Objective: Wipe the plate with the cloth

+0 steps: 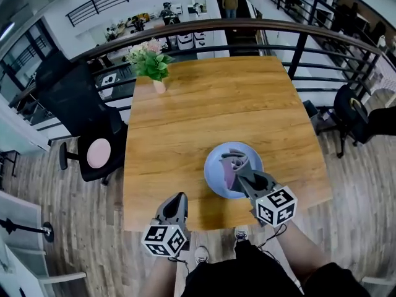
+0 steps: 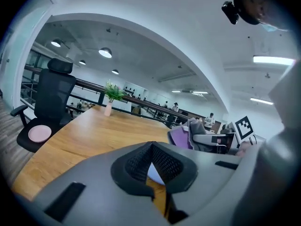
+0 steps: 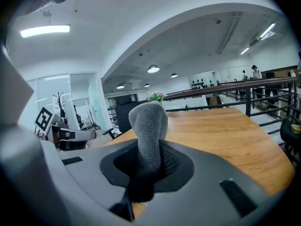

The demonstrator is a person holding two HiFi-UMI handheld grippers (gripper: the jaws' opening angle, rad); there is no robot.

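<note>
My right gripper (image 1: 243, 171) is squeezed shut on the soft grey and purple cloth (image 1: 232, 164). In the right gripper view, the grey end of the cloth sticks up from between the jaws. My left gripper (image 1: 177, 198) is shut too, with nothing in it.

The round blue plate (image 1: 212, 169) lies right under my right gripper. It is off to the right of my left gripper and a little ahead of it. So the right gripper is the near one, and it has the cloth already. I think the wiping is the job for now.

The cloth is bunched up. It runs long from my right jaws out and away from me, over the middle of the plate. I cannot tell how hard it presses on the plate.

The plate sits close to the edge of the light brown wooden table (image 1: 210, 98) nearest to me, so a pull toward me has little room. Ahead of the plate, and to its left, there is lots of bare wood. The small green plant in a pale pot (image 1: 153, 64) is far ahead at the back corner, well apart. My left gripper hangs over the near edge, close enough to hold the plate steady if it slides.
</note>
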